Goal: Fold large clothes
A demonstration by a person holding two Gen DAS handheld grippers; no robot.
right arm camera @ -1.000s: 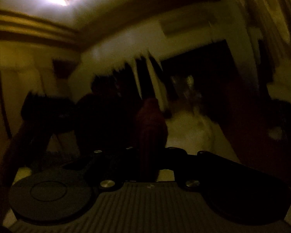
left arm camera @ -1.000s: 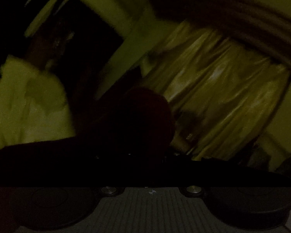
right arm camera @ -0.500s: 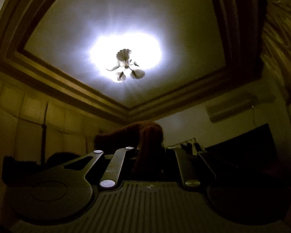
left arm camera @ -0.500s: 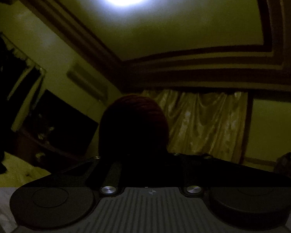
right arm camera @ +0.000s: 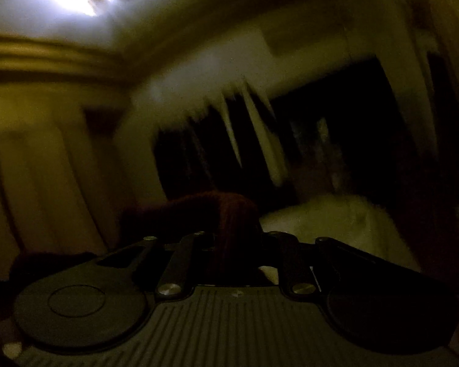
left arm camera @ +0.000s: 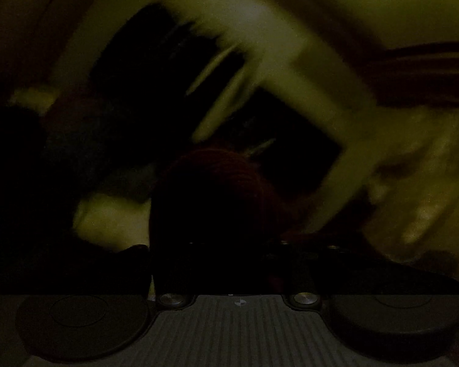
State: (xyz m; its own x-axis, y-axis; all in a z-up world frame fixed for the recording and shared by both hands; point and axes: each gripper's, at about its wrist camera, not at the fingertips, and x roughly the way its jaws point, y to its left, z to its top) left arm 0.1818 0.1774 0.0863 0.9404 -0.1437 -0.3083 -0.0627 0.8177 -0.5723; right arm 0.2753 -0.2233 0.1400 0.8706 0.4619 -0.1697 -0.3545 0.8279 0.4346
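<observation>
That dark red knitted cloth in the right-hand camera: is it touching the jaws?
Touching. In the right wrist view the dark red cloth rises from between the right gripper's opening jaws and drapes left over its linkage.

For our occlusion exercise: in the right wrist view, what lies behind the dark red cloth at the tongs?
Behind the cloth a pale bed surface shows to the right, with dark hanging clothes above. The cloth covers the tongs' tips, and blur hides the rest.
</observation>
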